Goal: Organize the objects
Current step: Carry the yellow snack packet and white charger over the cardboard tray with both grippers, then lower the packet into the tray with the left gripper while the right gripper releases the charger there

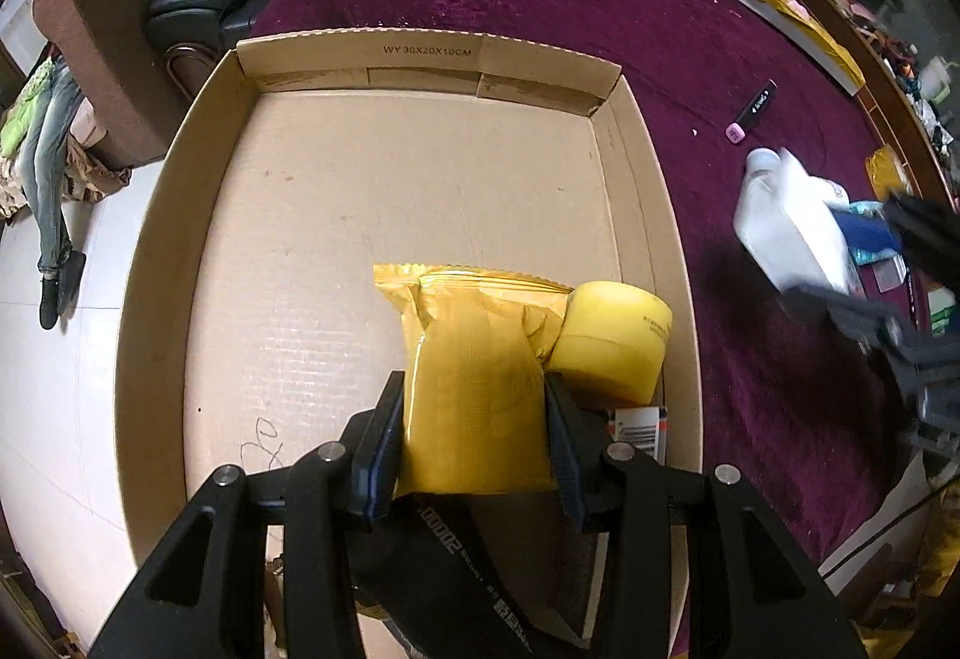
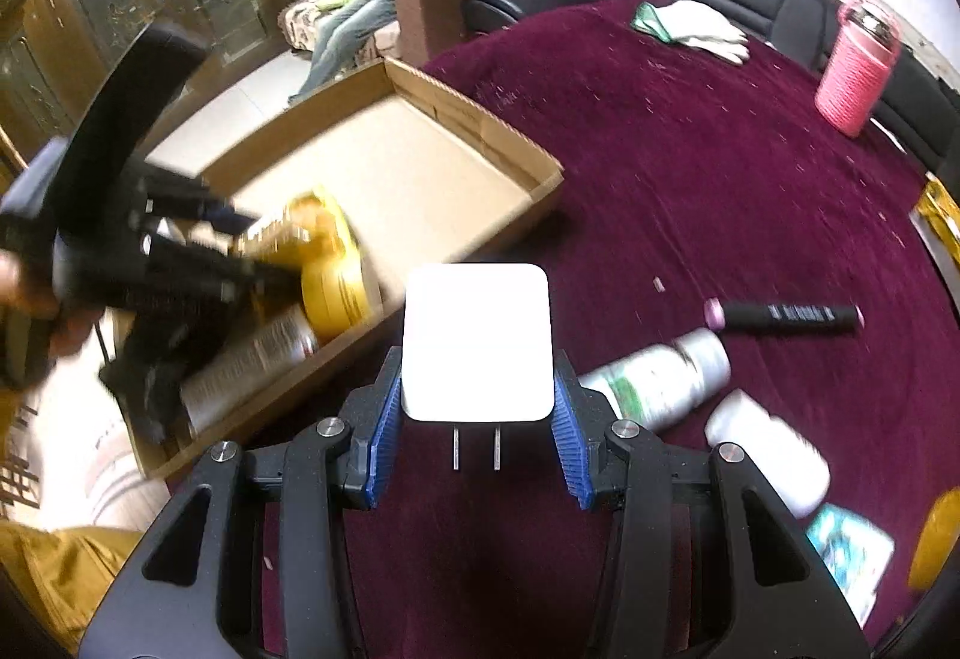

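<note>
The left claw [image 1: 474, 407] is gripping a yellow foil packet [image 1: 474, 359], pads pressing on both its sides, and is holding it low inside the near right corner of the cardboard box [image 1: 420, 53]; the packet's long axis is running away from the claw, its crimped seal pointing toward the far wall of the box. Just beside it, touching on the right, a yellow jar [image 1: 612, 341] is lying in the same corner, and a silver can [image 2: 252, 359] is lying along the near wall with its long axis roughly parallel to that wall. The right claw [image 2: 477, 407] is clamping a white plug adapter [image 2: 477, 341] above the maroon surface [image 2: 660, 179], just outside the box; the adapter's two prongs are pointing back toward the claw's body and its flat face away. Judged from this, the task is sitting partly done: three items are in or at the box, with most of its floor bare. Remaining on the surface beyond the right claw are a green-labelled bottle [image 2: 660, 377], a white bottle [image 2: 768, 449], and a black marker with a pink cap [image 2: 786, 314], its long axis lying crosswise. Farther off, white gloves [image 2: 702, 29] and a pink-sleeved flask [image 2: 858, 65] are standing near the far edge.
</note>
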The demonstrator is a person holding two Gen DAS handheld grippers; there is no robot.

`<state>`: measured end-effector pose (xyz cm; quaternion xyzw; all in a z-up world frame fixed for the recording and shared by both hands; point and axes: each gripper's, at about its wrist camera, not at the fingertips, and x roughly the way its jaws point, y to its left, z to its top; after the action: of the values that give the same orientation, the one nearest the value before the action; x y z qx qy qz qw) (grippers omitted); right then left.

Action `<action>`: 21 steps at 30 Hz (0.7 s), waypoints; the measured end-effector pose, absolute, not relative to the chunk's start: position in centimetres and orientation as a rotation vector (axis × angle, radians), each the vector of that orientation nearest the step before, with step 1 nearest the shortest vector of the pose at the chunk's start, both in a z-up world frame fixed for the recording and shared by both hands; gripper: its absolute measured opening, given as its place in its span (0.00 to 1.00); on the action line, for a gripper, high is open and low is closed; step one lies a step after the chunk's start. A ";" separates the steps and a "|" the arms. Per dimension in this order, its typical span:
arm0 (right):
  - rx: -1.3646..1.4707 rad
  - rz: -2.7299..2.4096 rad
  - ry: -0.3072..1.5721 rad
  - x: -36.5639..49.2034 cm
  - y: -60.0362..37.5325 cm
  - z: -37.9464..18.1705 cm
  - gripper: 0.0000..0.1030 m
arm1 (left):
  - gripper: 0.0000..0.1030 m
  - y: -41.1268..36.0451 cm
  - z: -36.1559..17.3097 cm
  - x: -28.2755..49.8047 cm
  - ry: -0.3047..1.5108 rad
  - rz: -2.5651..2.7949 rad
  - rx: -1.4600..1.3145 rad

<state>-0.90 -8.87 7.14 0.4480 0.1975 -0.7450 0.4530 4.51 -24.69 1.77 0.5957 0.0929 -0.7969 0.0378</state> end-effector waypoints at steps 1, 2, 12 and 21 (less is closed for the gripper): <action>1.117 -1.829 0.473 -1.3 -9.4 7.1 0.44 | 0.42 -24.7 1.8 4.6 0.278 -2.447 1.832; 1.127 -1.819 0.462 -1.8 -10.2 7.1 0.44 | 0.42 -24.7 1.8 4.7 0.274 -2.448 1.836; 1.120 -1.747 0.444 -3.9 -16.9 6.8 0.44 | 0.42 -24.8 1.9 4.8 0.277 -2.452 1.836; 1.114 -1.697 0.548 -3.4 -18.6 3.4 0.44 | 0.42 -24.6 1.8 5.0 0.261 -2.455 1.852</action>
<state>-3.37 -18.65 3.35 0.4599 0.2262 -0.7006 0.4964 5.00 -24.61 1.85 0.5998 0.0846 -0.7952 0.0280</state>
